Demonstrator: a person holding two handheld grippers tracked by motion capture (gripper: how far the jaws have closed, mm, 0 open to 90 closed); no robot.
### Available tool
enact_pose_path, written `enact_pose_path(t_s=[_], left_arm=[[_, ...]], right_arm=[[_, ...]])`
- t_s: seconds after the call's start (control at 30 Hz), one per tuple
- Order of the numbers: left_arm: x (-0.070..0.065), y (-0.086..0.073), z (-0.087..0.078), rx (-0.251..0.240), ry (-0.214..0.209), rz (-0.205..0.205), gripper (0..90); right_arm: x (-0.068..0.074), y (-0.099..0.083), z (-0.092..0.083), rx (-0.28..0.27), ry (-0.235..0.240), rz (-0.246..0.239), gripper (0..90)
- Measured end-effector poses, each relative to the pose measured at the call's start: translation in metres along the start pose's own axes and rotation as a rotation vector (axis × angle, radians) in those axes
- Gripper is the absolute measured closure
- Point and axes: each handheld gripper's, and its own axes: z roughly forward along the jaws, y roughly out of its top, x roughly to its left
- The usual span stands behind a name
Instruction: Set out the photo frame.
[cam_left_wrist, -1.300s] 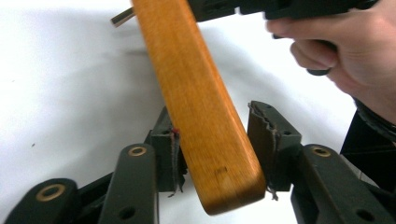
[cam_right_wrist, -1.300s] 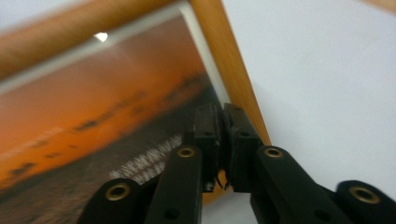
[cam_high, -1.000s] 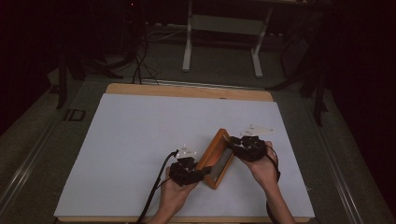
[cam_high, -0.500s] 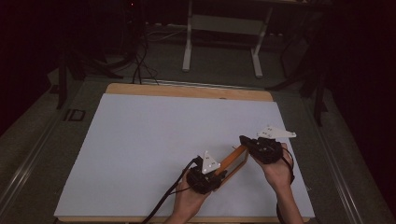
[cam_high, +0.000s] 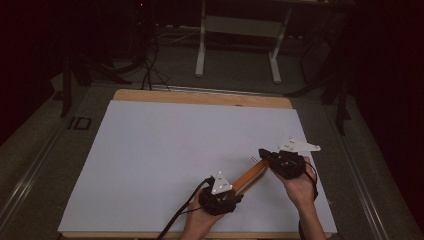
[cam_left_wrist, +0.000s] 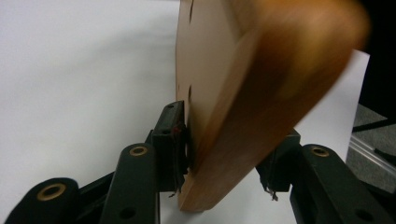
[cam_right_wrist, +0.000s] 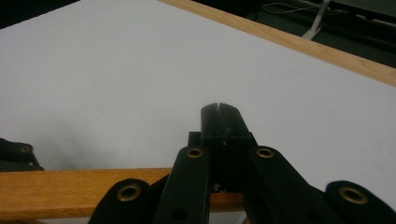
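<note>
A: Wooden board (cam_high: 251, 175) sits on the near right part of the white sheet (cam_high: 165, 150), slanting toward the sheet's right edge. From above it reads as a thin strip, so I take it to be up on its long edge.

B: Left gripper (cam_high: 233, 192)?

A: At the board's end nearer the sheet's front edge. Its jaws have just been opening, with the board between them. One pad (cam_left_wrist: 173, 135) is against the board's flat face. The other seems to stand off it (blur there, so not certain). It is partly open and, as I read it, no longer clamping.

B: And the right gripper (cam_high: 263, 154)?

A: At the board's other end, farther in on the sheet. The jaws are fully closed, pad against pad, with nothing between the tips.

B: So what is the risk?

A: Nothing firmly holds the board. If the left jaws widen further while the right one only leans on it, the board could tip flat onto the sheet or skid toward its front edge. A nudge from the closed right jaws would also swing the far end.

B: What differs between the views?

A: The left gripper view gives pad contact and small holes in the board's face. The high view gives the slant and both hands. The right gripper view shows the shut tips above the board (cam_right_wrist: 70, 191) and the sheet's wooden border behind.
</note>
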Motion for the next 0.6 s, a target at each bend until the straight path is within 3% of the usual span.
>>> enact_pose_path(t_s=[0.07,0.13,0.17,0.3,0.47,0.6], left_arm=[[0.000,0.000,0.000,-0.010,0.007,0.021,61.4],[0.000,0.001,-0.002,-0.010,0.043,0.054,64.9],[0.002,0.003,-0.003,-0.009,0.057,0.049,67.2],[0.013,0.005,-0.005,-0.012,0.019,-0.005,68.9],[0.013,0.012,-0.007,-0.012,0.020,0.021,69.2],[0.020,0.023,-0.010,-0.023,-0.001,0.002,69.3]], right_arm=[[-0.001,-0.001,0.000,0.001,0.002,0.000,89.9],[-0.002,-0.001,0.000,0.001,0.006,0.006,89.9],[-0.003,0.000,-0.001,-0.003,0.012,0.009,89.9],[-0.005,0.003,-0.002,-0.006,0.013,0.009,89.9],[-0.004,0.006,-0.004,-0.016,0.008,-0.006,89.9],[-0.003,0.007,-0.006,-0.035,0.005,-0.004,89.7]])
